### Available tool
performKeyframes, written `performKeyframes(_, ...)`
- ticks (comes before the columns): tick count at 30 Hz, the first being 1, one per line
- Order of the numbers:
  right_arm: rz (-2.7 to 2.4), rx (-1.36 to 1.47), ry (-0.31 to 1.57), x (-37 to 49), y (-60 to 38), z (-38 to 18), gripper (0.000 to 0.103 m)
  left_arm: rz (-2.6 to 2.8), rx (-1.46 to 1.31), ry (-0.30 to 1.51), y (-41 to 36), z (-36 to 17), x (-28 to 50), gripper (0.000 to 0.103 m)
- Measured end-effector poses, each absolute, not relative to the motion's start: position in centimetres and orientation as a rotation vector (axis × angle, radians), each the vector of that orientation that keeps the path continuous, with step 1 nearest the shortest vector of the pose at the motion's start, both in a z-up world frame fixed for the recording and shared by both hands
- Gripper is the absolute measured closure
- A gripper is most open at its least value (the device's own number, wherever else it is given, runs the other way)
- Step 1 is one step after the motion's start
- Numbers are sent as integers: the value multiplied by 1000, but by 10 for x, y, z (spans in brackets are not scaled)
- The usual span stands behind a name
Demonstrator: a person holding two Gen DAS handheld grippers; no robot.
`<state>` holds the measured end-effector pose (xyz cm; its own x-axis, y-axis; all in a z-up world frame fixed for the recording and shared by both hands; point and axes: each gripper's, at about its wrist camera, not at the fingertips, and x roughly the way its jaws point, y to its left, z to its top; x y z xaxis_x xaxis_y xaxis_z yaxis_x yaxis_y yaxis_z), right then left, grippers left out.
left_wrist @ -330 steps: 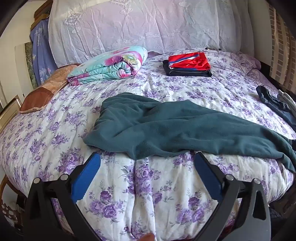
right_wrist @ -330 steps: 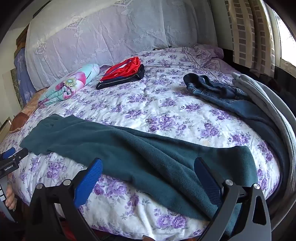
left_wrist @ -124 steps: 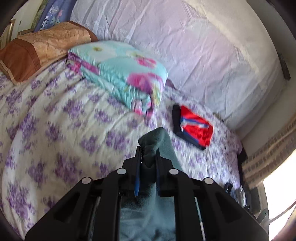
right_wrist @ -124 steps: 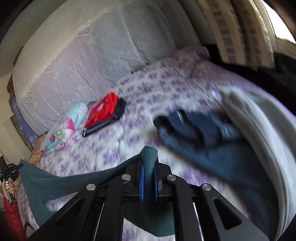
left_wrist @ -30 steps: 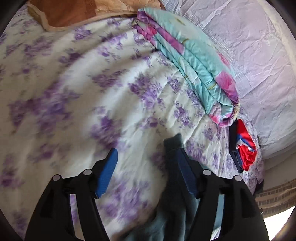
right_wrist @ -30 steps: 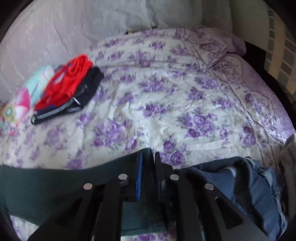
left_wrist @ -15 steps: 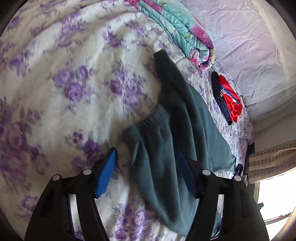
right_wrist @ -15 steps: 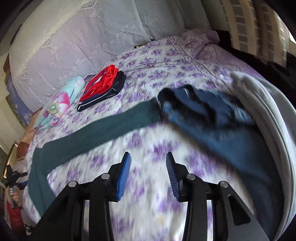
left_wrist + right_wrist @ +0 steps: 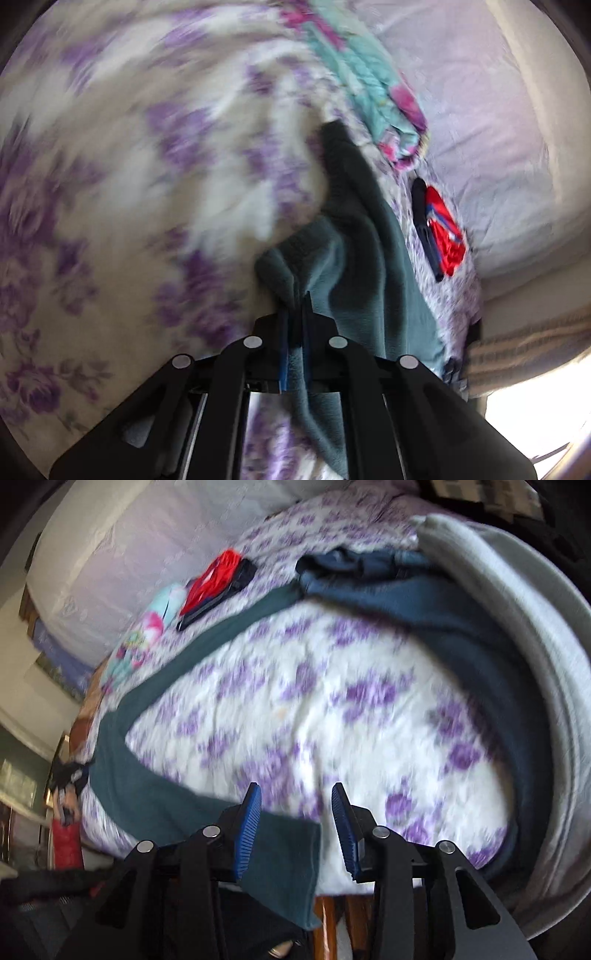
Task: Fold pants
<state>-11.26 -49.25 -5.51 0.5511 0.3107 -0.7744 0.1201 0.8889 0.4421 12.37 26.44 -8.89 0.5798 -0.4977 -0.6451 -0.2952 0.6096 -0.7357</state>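
Dark teal pants (image 9: 354, 236) lie on the floral bedspread (image 9: 110, 184). My left gripper (image 9: 295, 321) is shut on a bunched edge at their near end, and the cloth hangs on down between the fingers. In the right wrist view the pants (image 9: 147, 797) form a V. One leg runs away toward the folded clothes. The other ends at a cuff (image 9: 291, 853) at the bed's near edge. My right gripper (image 9: 295, 797) stands open just above that cuff, and its pads do not press the cloth. The picture is blurred.
A folded floral quilt (image 9: 369, 85) and a folded red and black garment (image 9: 443, 236) lie near the headboard. Blue jeans (image 9: 369, 579) and a grey garment (image 9: 535, 664) are heaped at the right. The bed's wooden edge (image 9: 328, 915) shows below the cuff.
My left gripper has moved in and closed on the near end of the pants. My right gripper has drawn back to the bed's near edge, over the cuff, still open.
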Motion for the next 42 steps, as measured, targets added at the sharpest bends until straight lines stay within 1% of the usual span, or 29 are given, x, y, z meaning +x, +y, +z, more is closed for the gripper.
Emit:
performKeyframes(1,139,475,984,-117,-491,-61,66,-147,-968,984,267,-93,122,98)
performKeyframes(5,182,358,945,-126,-480,-72,77,-120,-958,979,265,-90,119,98)
performKeyframes(6,185,333,937,-127,-477,-71,87,-105,-934,983,261,-86,120,98)
performKeyframes(11,138,280,889,-117,-476,-53,95,-89,-888,951,257,-71,117,98)
performKeyframes(15,78,277,789,-88,-497,-11,95,-83,-869,904,257,-53,105,99)
performKeyframes(17,38,241,747,-58,-505,13,95,-104,-861,861,255,-36,96,99)
performKeyframes(20,-3,234,725,-7,-520,33,95,-128,-830,806,251,-16,81,99)
performKeyframes(22,-7,254,767,30,-527,32,95,-144,-797,797,245,-8,73,99)
performKeyframes(24,-45,245,816,66,-530,20,95,-130,-786,813,242,-14,71,99)
performKeyframes(25,-46,237,859,84,-530,10,93,-130,-793,834,242,-22,73,99)
performKeyframes(26,-70,216,874,98,-527,3,89,-129,-811,854,244,-33,76,99)
performKeyframes(28,-174,153,840,112,-526,-2,82,-116,-845,874,248,-49,80,99)
performKeyframes(31,-134,248,788,98,-528,2,81,-133,-912,893,255,-70,81,99)
performKeyframes(35,-46,390,786,41,-528,2,81,-174,-914,892,257,-80,75,98)
performKeyframes(39,-36,514,837,-2,-523,-26,81,-202,-940,877,259,-89,75,97)
performKeyframes(42,-39,629,861,-4,-523,-53,83,-209,-940,865,259,-92,76,97)
